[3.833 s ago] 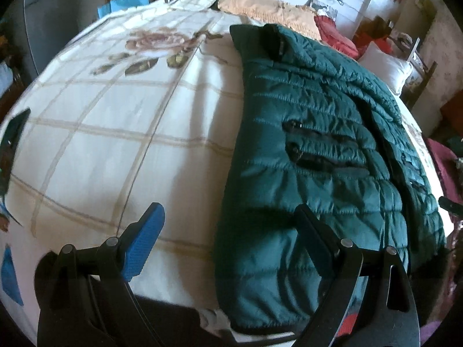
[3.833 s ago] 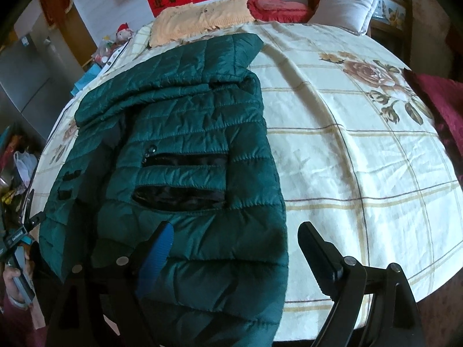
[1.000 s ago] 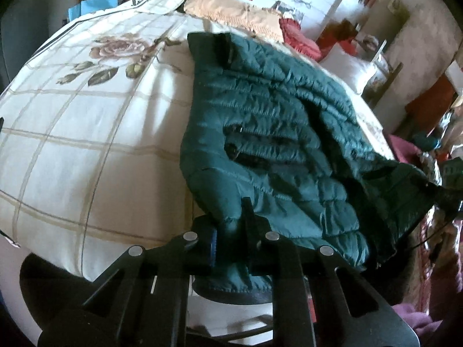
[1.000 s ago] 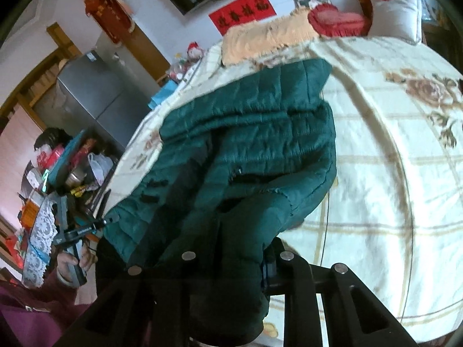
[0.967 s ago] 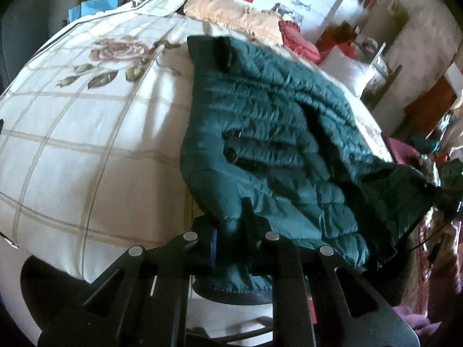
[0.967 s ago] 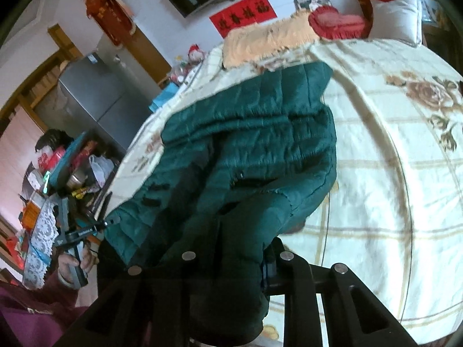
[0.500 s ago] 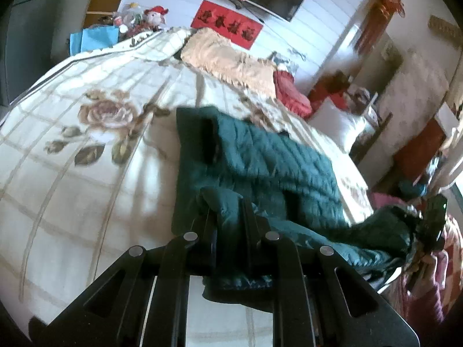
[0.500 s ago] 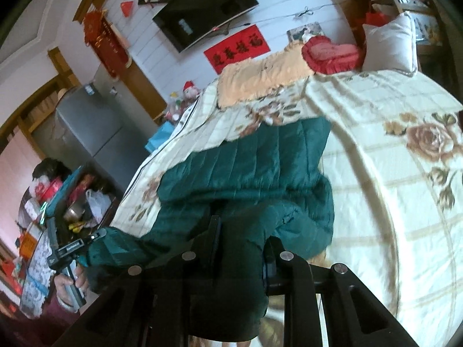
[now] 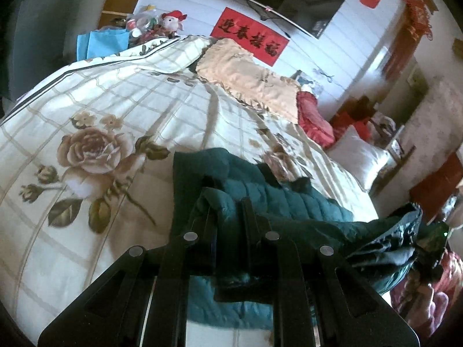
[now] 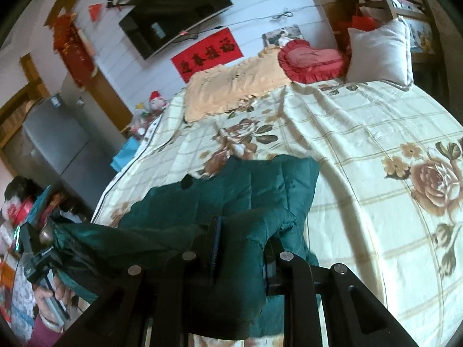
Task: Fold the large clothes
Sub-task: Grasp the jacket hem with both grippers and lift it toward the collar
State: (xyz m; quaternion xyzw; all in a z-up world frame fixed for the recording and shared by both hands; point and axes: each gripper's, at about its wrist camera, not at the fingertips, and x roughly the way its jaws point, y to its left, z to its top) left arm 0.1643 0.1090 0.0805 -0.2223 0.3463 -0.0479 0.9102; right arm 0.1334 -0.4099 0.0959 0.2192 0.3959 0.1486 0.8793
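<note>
Your left gripper and right gripper each clamp hem corner of green padded jacket, lifted over floral bed quilt. Mid-fold, likely; next, lay hem on collar end, edges aligned.

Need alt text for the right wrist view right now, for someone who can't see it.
The right gripper is shut on a bunched edge of a dark green quilted jacket, holding it above a cream floral bedspread. The rest of the jacket lies across the bed toward peach, red and white pillows by the far wall.
</note>
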